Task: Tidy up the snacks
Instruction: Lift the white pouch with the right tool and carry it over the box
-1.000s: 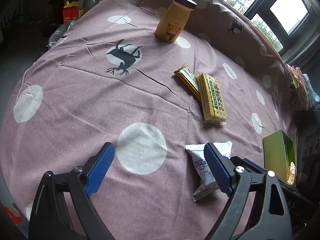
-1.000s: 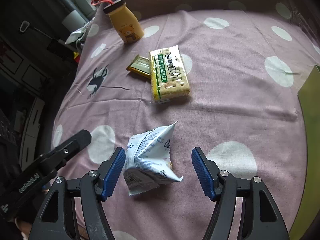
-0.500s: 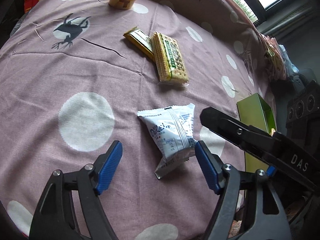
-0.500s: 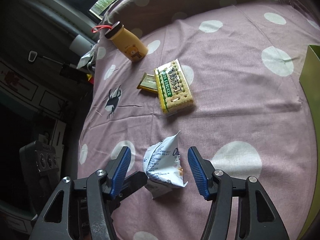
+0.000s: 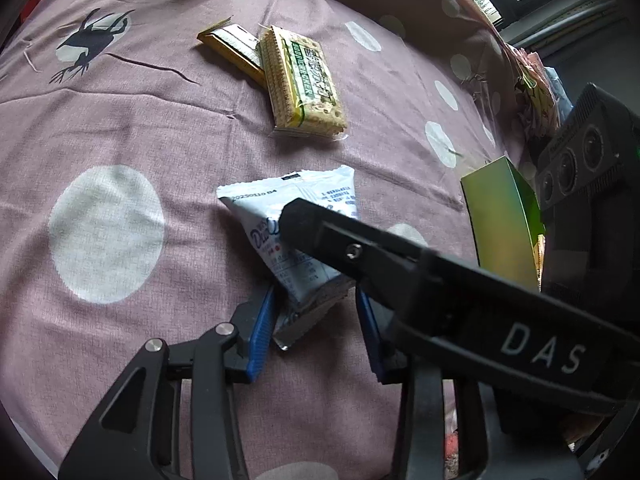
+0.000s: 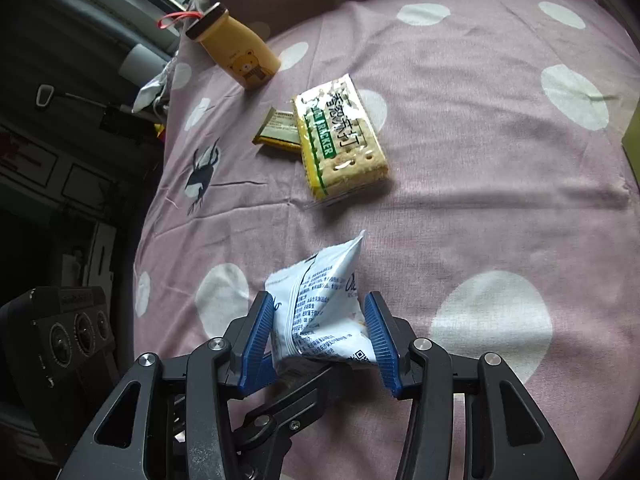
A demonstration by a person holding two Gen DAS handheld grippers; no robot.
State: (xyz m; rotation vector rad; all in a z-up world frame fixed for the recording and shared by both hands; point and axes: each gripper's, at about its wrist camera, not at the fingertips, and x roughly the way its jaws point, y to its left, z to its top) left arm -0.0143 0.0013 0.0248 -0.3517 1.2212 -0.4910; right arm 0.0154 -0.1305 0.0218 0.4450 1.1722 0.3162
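Between the blue pads (image 6: 380, 340) of the right gripper (image 6: 320, 338), whose jaws have just been closing, one white snack packet (image 6: 320, 304) is clamped. Its lower end sits between the left gripper (image 5: 316, 320) pads, also just closing; contact there is half hidden (the right gripper's black finger crosses it). Beyond lie one cracker pack (image 5: 304, 84), one gold bar (image 5: 232, 42), one bear bottle (image 6: 236, 54), a green box (image 5: 500, 220) cut off.

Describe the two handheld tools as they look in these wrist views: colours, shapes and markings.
Both tools share one build. The left tool and the right tool each have a black frame with triangular cut-outs, silver round-headed screws at the pivots, and two slim fingers faced with ribbed blue pads. White letters "DAS" run along the right tool's black finger, and a black housing with three round lenses sits behind it.
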